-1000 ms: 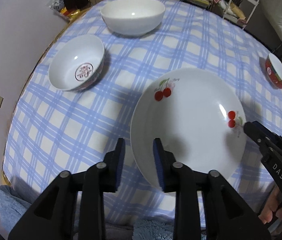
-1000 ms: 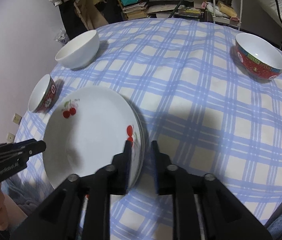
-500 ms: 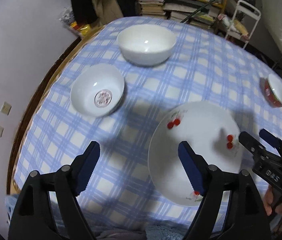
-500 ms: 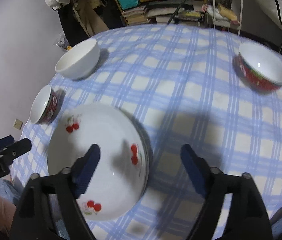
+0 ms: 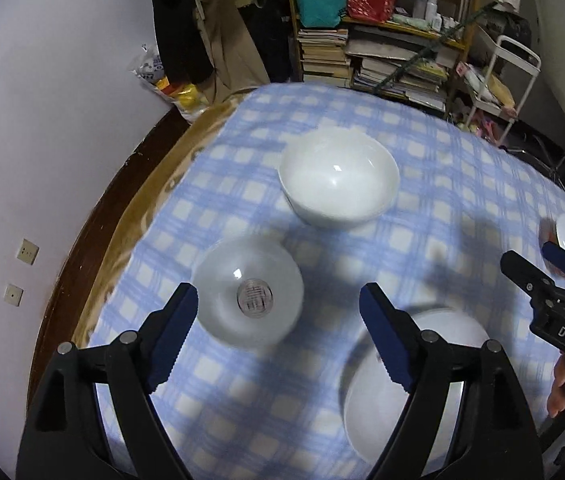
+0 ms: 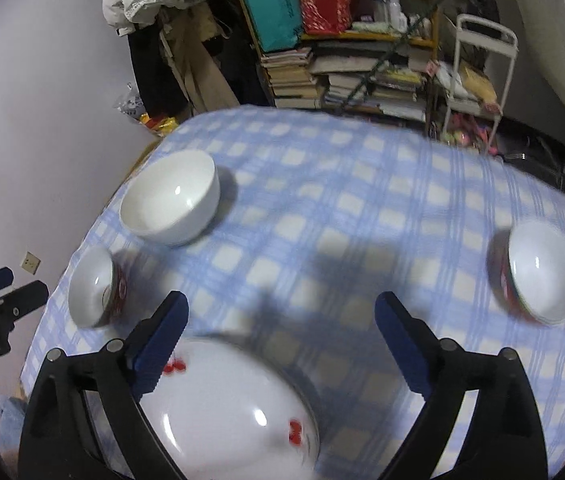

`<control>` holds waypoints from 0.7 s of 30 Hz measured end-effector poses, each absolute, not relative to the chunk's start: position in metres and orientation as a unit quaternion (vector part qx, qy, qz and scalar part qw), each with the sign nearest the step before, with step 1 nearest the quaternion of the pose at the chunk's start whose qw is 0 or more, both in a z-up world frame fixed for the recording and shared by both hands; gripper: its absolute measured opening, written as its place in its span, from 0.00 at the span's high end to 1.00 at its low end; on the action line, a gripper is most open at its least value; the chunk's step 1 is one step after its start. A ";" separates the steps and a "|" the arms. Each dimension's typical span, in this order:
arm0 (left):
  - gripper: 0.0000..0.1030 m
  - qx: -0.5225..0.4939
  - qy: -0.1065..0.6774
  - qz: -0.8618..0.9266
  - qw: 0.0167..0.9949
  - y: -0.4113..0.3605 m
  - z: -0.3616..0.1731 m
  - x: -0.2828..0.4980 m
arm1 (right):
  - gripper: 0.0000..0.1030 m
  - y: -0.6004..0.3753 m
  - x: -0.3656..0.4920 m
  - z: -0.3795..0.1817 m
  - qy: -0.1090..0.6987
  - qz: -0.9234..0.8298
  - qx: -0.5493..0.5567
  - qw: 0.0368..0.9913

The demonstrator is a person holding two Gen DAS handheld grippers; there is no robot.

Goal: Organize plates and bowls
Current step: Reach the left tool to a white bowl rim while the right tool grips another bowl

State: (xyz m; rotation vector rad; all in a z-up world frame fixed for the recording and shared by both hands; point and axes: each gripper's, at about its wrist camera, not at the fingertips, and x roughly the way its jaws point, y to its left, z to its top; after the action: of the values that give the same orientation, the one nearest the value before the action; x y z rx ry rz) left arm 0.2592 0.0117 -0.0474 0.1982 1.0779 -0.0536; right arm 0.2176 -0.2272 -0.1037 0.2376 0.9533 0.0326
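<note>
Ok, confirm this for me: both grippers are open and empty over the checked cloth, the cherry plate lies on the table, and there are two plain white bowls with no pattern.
Not quite. Only one bowl is plain white; the right wrist view shows red-sided bowls at left and right. The rest holds: the left gripper is open and empty, the right gripper's jaws are opening with nothing between them, and the cherry plate lies on the cloth.

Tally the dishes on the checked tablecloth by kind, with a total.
Plain white bowl: 1
Red-patterned bowls: 2
Cherry plate, possibly a stack, the count under it unclear: 1
Total: 4
</note>
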 end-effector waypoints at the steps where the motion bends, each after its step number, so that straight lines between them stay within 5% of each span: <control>1: 0.20 0.094 0.511 -0.022 0.854 0.013 -0.048 0.266 | 0.04 -0.225 0.226 -0.101 0.456 0.016 0.108 0.883; 21: 0.20 0.045 0.571 -0.025 0.819 0.024 -0.123 0.392 | 0.04 -0.185 0.342 -0.138 0.489 0.052 0.097 0.865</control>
State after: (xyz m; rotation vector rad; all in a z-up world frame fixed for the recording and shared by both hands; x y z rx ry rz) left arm 0.3916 0.0244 -0.1231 0.0954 1.2171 -0.0536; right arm 0.3418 -0.1854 -0.1382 0.2036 1.0251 0.1084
